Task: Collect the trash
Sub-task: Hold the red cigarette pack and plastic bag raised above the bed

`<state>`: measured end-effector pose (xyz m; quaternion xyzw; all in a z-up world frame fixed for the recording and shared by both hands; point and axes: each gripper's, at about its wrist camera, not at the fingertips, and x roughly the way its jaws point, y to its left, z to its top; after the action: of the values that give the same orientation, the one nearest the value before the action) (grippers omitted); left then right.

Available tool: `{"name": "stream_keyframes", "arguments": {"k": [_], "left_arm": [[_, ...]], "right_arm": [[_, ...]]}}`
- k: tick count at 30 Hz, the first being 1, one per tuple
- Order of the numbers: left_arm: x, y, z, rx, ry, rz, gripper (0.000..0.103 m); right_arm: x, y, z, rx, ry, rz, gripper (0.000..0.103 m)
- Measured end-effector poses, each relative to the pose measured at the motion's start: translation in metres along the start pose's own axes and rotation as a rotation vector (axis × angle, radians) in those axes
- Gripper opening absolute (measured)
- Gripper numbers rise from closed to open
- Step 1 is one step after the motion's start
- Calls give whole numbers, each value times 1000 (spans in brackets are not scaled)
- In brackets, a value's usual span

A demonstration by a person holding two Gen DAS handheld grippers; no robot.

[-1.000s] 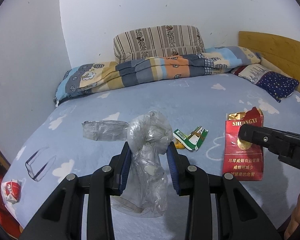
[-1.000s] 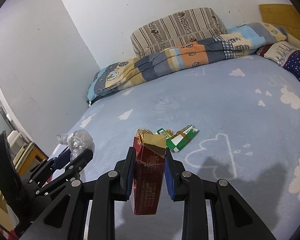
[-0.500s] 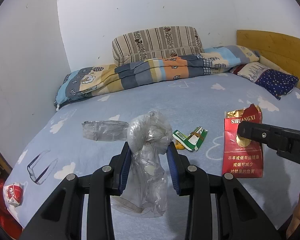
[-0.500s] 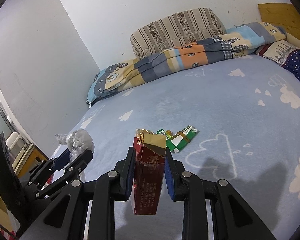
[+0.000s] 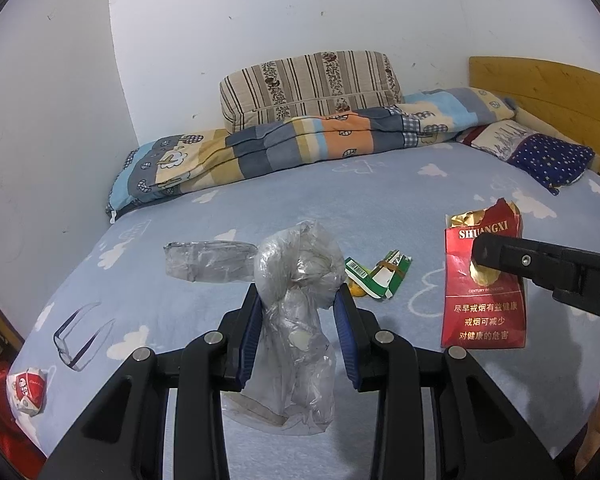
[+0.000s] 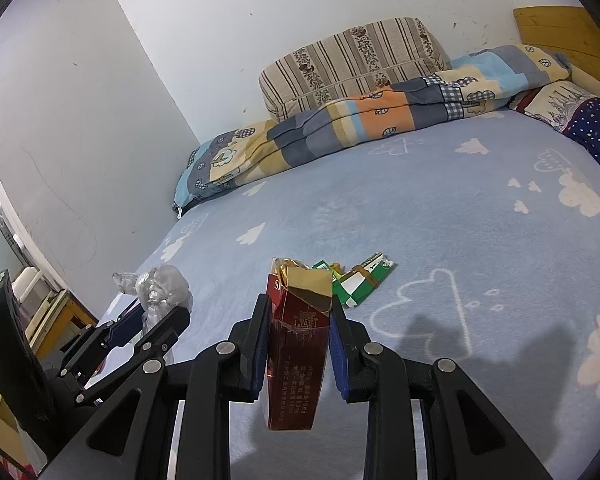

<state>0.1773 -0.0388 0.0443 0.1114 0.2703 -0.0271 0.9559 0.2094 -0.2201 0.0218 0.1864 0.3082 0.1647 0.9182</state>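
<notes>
My left gripper (image 5: 298, 304) is shut on a crumpled clear plastic bag (image 5: 296, 280) and holds it above the bed; it also shows in the right wrist view (image 6: 162, 292). My right gripper (image 6: 300, 312) is shut on a red cigarette pack (image 6: 298, 344), also seen in the left wrist view (image 5: 484, 280). A green and white wrapper (image 5: 380, 274) lies on the blue sheet ahead of both grippers, also in the right wrist view (image 6: 360, 282). A second clear plastic piece (image 5: 204, 260) lies left of it. A crumpled red and white pack (image 5: 26, 390) lies at the bed's near left corner.
The bed (image 5: 380, 200) has a blue cloud sheet. A folded patchwork quilt (image 5: 300, 148) and striped pillow (image 5: 312, 84) lie at the far side, a starry pillow (image 5: 548, 158) and wooden headboard (image 5: 540, 92) at the right. Eyeglasses (image 5: 82, 336) lie at the left. Wooden furniture (image 6: 56, 316) stands beside the bed.
Both grippers have risen and pulled back slightly with their loads; the view of the bed has widened. Grips are unchanged.
</notes>
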Motion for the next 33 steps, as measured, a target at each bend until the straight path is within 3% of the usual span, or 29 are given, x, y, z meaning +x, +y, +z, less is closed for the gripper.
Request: {"name": "stream_keyframes", "arguments": {"k": [17, 19, 22, 26, 33], "left_arm": [[0, -4, -1, -6, 5, -19, 34], [0, -6, 0, -18, 14, -65, 34], [-5, -17, -1, -37, 21, -192, 34], [-27, -40, -6, 15, -16, -330, 34], [-66, -101, -22, 109, -6, -607, 34]], "right_arm": [[-2, -1, 0, 2, -4, -2, 28], [-4, -2, 1, 9, -9, -4, 28], [-17, -9, 4, 53, -32, -5, 28], [-58, -27, 1, 127, -102, -7, 28], [-146, -72, -48, 254, -157, -65, 28]]}}
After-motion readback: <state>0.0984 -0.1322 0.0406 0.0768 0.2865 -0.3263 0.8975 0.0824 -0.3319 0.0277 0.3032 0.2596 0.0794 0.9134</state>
